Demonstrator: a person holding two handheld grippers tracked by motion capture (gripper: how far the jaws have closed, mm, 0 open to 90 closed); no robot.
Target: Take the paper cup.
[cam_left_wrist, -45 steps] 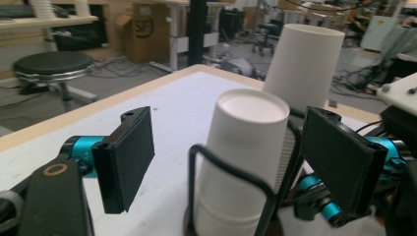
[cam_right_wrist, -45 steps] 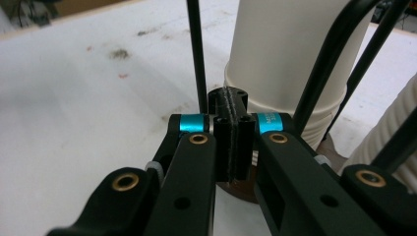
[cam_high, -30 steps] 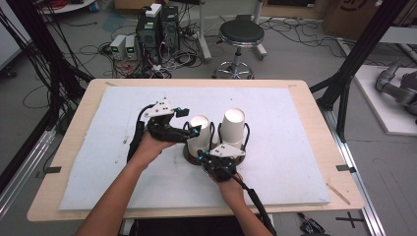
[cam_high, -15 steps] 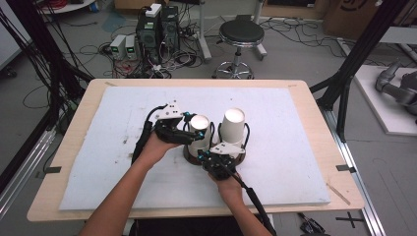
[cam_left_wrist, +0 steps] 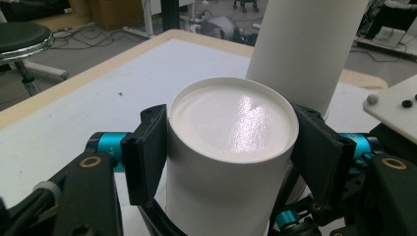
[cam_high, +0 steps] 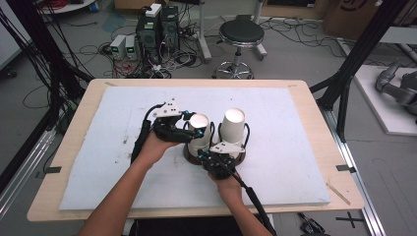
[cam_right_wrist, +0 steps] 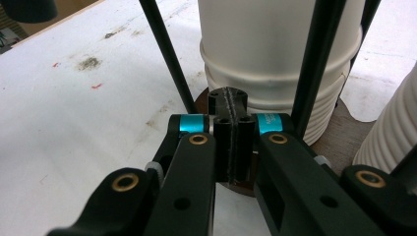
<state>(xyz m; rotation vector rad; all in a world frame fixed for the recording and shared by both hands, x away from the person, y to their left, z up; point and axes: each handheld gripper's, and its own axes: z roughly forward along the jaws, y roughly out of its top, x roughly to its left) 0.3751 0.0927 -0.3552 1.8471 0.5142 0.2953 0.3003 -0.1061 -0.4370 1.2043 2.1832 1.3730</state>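
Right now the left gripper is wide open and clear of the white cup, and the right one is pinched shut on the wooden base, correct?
Not quite. In the left gripper view, the left gripper is closed on the white cup, one jaw on each side. The right gripper is pinched shut at the wooden base.

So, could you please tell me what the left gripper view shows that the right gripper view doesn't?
Left gripper view: the left gripper closed around the nearer cup, flat shiny end up, with a taller cup behind. Right gripper view: the right gripper pinched on the brown base, plus the black wire frame and stains. Shared: white cups and the white mat.
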